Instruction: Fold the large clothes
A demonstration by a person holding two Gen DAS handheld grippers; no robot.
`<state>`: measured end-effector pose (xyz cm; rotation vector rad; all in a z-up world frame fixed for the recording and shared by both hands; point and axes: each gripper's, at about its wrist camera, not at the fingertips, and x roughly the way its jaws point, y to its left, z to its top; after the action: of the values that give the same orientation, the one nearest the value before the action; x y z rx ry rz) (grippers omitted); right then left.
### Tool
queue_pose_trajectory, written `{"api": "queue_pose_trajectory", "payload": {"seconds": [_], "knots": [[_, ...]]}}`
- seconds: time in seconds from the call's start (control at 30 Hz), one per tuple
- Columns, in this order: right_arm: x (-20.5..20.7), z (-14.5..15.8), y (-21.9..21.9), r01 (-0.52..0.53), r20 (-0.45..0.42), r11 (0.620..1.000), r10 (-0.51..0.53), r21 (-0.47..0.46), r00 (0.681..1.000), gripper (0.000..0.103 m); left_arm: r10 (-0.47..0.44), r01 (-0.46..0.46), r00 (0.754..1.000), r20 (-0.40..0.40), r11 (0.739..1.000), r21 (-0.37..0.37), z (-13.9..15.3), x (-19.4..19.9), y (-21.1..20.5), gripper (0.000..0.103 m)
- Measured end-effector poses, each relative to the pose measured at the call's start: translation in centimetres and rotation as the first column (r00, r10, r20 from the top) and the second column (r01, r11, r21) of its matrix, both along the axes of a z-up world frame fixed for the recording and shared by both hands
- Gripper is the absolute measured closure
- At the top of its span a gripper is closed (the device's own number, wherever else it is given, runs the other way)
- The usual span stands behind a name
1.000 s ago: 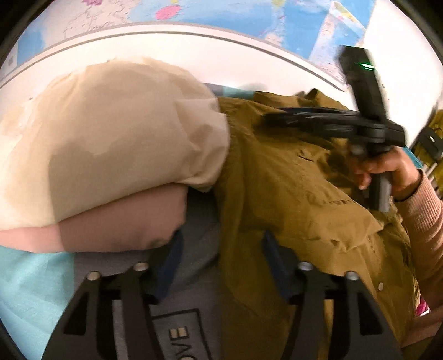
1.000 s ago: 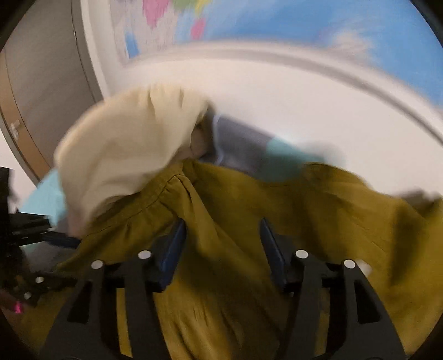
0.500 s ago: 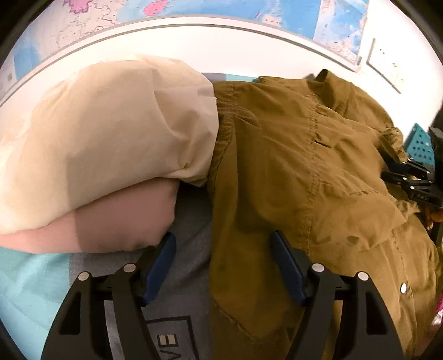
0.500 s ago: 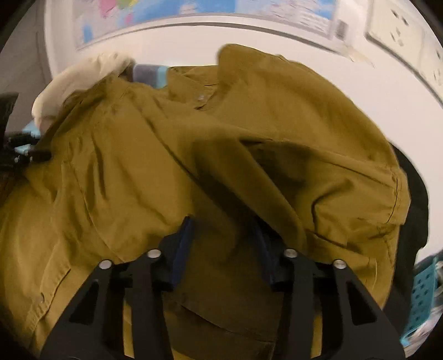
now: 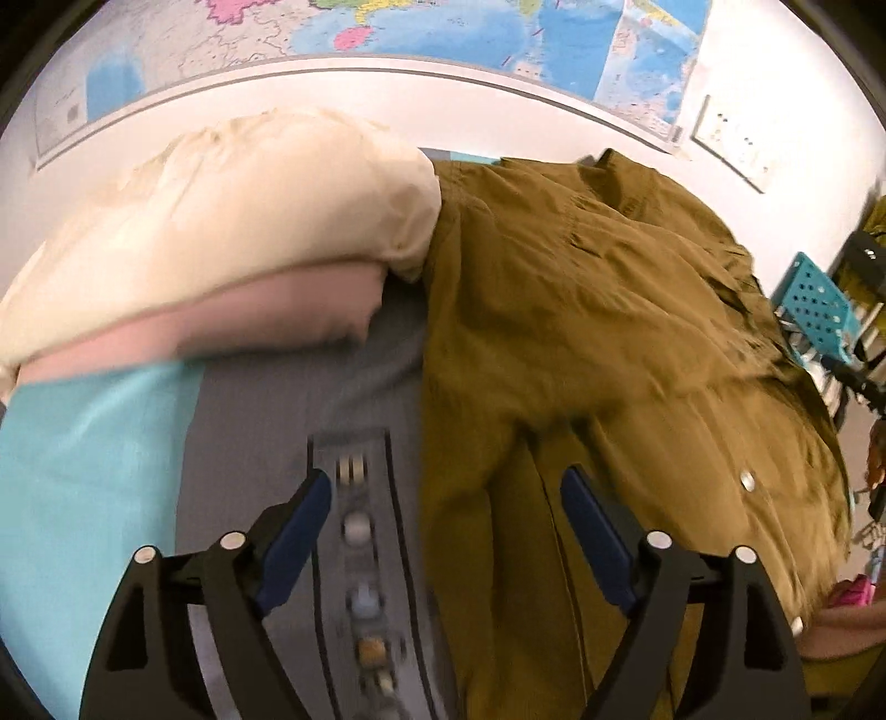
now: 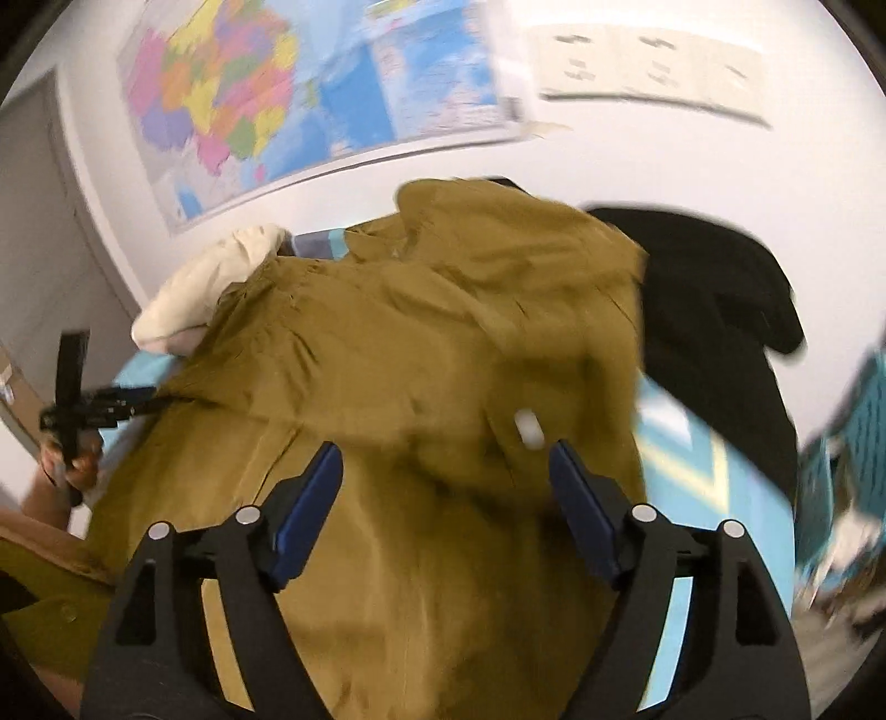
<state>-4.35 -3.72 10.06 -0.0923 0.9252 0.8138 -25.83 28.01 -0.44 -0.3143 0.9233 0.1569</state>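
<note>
A large olive-brown jacket with snap buttons lies spread and rumpled over a grey and teal cover. My left gripper hovers over the jacket's left edge. Its jaws are opening, and the cloth below is not pinched by the blue pads. In the right wrist view the jacket fills the middle. My right gripper hangs above the jacket, its jaws also opening, with only loose cloth underneath. The left gripper shows there at the jacket's far left edge, held by a hand.
A cream garment lies on a pink one left of the jacket. A black garment sits at the jacket's right. A teal perforated crate stands at the right edge. A wall with a map runs behind.
The right gripper swept from the jacket's left part to its right, closed on a fold, then let go and widened. The left gripper pulled back along the grey cover, and its jaws spread.
</note>
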Motion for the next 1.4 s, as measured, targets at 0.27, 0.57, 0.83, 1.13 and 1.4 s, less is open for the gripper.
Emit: {"api": "queue_pose_trajectory", "payload": {"seconds": [0.27, 0.57, 0.83, 1.13, 1.4], "knots": [[-3.9, -2.0, -9.7, 0.162, -0.141, 0.98, -0.145, 0.113, 0.979, 0.016, -0.036, 0.034, 0.999, -0.021, 0.992, -0.12, -0.7, -5.5, -1.4, 0.018], [-7.0, -5.0, -13.0, 0.194, -0.276, 0.958, -0.131, 0.213, 0.952, 0.015, -0.107, 0.091, 0.993, -0.056, 0.966, -0.244, -1.1, -8.6, -4.2, 0.007], [-8.1, -5.2, -11.8, 0.113, -0.274, 0.96, -0.041, 0.255, 0.961, 0.014, -0.212, 0.2, 0.977, 0.017, 0.886, -0.418, -1.6, -8.0, -7.0, 0.007], [-8.2, -5.5, -10.8, 0.029, -0.339, 0.901, 0.133, 0.432, 0.931, 0.021, -0.115, 0.098, 0.993, -0.018, 0.911, -0.401, -2.2, -7.3, -6.4, 0.069], [-9.4, -5.1, -10.9, 0.027, -0.222, 0.979, 0.019, 0.202, 0.975, 0.022, -0.173, 0.17, 0.984, 0.032, 0.888, -0.428, -1.8, -7.0, -7.6, 0.011]]}}
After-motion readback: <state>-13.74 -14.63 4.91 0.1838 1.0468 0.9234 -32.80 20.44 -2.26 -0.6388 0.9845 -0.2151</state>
